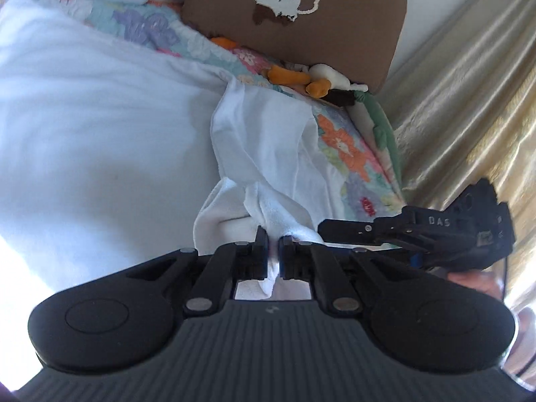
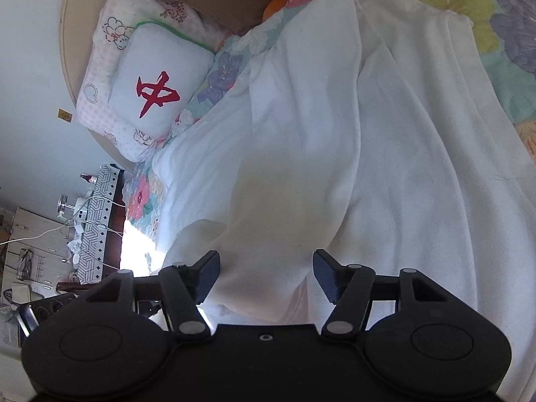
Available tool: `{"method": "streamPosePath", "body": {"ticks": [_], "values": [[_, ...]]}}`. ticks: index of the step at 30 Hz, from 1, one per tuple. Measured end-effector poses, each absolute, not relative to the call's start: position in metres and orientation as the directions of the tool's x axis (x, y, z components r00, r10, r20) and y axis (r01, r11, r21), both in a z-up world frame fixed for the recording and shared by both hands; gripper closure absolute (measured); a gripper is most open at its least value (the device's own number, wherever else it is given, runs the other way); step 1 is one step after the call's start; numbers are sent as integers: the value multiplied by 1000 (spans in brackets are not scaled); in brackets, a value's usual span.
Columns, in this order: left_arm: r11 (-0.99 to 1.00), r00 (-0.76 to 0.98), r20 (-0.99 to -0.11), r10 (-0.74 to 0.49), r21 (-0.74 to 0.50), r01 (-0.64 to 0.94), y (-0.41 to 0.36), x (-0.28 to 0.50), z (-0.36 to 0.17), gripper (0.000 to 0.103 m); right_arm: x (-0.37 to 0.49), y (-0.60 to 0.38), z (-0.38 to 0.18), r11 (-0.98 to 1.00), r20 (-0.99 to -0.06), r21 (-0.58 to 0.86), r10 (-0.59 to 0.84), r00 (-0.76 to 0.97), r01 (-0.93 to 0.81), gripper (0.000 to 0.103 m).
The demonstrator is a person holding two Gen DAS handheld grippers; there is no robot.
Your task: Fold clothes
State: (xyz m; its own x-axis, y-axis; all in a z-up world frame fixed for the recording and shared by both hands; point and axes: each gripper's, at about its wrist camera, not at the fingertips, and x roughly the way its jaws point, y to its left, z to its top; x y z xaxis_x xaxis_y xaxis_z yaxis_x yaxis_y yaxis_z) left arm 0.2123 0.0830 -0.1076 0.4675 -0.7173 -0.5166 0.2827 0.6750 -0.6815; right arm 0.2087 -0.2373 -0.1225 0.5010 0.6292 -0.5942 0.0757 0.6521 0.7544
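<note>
At the bottom centre of the left wrist view, the left gripper point(image 1: 275, 251) has its two black fingers pinched nearly together on a bunched fold of the white soft-fabric garment point(image 1: 264, 167), which rises from the jaws toward the middle of the frame and spreads across the whole left half. Just right of it, at lower right, the right gripper point(image 1: 335, 229) reaches in sideways, its tip touching or just beside the same bunch; whether it is spread cannot be told from this view. Along the upper middle, a floral quilted bedspread point(image 1: 348, 147) shows beyond the garment, with a brown rectangular cushion bearing a white cloud design point(image 1: 301, 23) at top centre and a glossy gold curtain point(image 1: 469, 83) down the right side. Across the right wrist view, the right gripper point(image 2: 266, 274) at bottom centre stands wide apart, gripping nothing, with the white garment point(image 2: 335, 134) lying spread beneath and beyond its fingers, filling the centre and right. At upper left rests a white square pillow with a red character point(image 2: 157, 90), and the bedspread point(image 2: 469, 6) shows at upper right.
</note>
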Motion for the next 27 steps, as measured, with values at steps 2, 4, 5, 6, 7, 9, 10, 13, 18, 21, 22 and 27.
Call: {"method": "streamPosePath", "body": {"ticks": [2, 4, 5, 6, 7, 9, 10, 13, 18, 21, 22, 27], "values": [[562, 412, -458, -788, -807, 179, 93, 215, -121, 98, 209, -235, -127, 638, -595, 765, 646, 477, 91, 30], [467, 383, -399, -833, -879, 99, 99, 216, -133, 98, 208, -235, -137, 601, -588, 788, 667, 458, 135, 26], [450, 378, -389, -840, -889, 84, 101, 215, -136, 98, 208, -236, -141, 579, -581, 799, 677, 451, 160, 26], [438, 372, -381, -846, -895, 80, 101, 215, -137, 98, 207, -239, -145, 552, -564, 815, 687, 458, 175, 26], [421, 361, -367, -857, -904, 78, 100, 214, -138, 98, 206, -241, -149, 525, -546, 830, 697, 465, 189, 26], [375, 333, -331, -883, -924, 76, 97, 214, -140, 98, 202, -243, -143, 508, -493, 852, 697, 520, 127, 48], [366, 321, -323, -890, -927, 81, 95, 214, -140, 98, 202, -241, -137, 515, -473, 854, 704, 530, 79, 74], [374, 302, -331, -894, -922, 97, 89, 213, -139, 97, 199, -234, -111, 592, -465, 805, 676, 572, -45, 87], [531, 334, -470, -817, -839, 118, 88, 214, -141, 63, 191, -232, -79, 703, -471, 698, 594, 653, -136, 92], [623, 369, -551, -749, -774, 110, 87, 215, -141, 51, 192, -237, -72, 723, -467, 678, 566, 680, -136, 95], [627, 363, -556, -748, -771, 110, 86, 215, -142, 48, 193, -237, -73, 722, -475, 680, 566, 673, -127, 96], [640, 337, -573, -747, -757, 132, 80, 214, -143, 32, 194, -233, -75, 728, -499, 673, 575, 648, -129, 96]]}}
